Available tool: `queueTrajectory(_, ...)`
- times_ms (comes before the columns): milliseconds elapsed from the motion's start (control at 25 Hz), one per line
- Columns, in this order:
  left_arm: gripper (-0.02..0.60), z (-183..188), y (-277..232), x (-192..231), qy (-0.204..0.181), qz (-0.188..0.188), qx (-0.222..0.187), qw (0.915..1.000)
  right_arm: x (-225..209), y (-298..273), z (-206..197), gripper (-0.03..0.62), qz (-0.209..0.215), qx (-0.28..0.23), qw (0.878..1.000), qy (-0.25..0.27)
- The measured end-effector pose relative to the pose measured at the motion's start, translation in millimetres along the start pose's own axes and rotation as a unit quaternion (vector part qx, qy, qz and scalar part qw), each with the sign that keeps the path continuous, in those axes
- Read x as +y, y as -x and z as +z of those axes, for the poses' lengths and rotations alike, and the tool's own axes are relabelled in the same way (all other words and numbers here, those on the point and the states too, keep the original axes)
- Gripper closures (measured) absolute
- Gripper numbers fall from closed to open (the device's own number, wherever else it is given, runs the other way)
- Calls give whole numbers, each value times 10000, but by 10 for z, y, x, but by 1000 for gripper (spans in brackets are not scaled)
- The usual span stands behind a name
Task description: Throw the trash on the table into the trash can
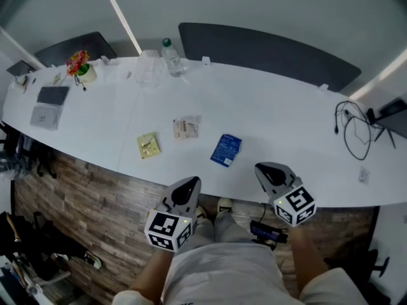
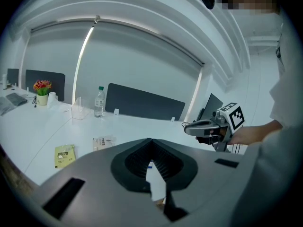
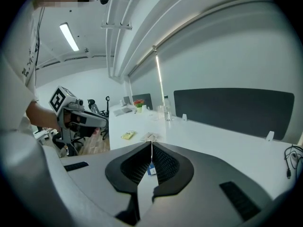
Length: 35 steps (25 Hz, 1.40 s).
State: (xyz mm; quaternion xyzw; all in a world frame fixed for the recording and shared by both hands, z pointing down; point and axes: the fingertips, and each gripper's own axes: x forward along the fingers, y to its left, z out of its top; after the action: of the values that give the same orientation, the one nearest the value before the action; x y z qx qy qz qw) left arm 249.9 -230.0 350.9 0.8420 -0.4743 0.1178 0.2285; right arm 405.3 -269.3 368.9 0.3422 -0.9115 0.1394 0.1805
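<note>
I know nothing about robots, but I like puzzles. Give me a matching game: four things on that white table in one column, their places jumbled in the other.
Things
1. blue packet
2. yellow packet
3. water bottle
4. black cables

Places on the table
a. far edge, upright
b. right end
c. rightmost packet near the front edge
d. leftmost packet near the front edge

Pairs: 1-c, 2-d, 3-a, 4-b
</note>
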Motion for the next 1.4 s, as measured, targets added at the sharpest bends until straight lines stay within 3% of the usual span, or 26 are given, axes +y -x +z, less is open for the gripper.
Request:
queueTrajectory(640,581,-95,-293,238,55,107,51,9999,-176,-472,-125,565,166,204,9996,51)
queueTrajectory(1040,581,-259,-451,291,135,33,237,9996,-213,-707,-417,565,244,466,9986,18)
queueTrajectory(1240,581,-329,-526,329,221,40,316,9992,-266,-864,-572,562,236,690,9970,249)
queueTrajectory(1320,581,-347,-556,346,238,45,344,9991,-296,-957,-649,517,278,802,9961,238)
queueTrajectory(1400,581,-370,-583,376,260,65,371,9990,-326,-1069,-734,390,342,956,9947,180)
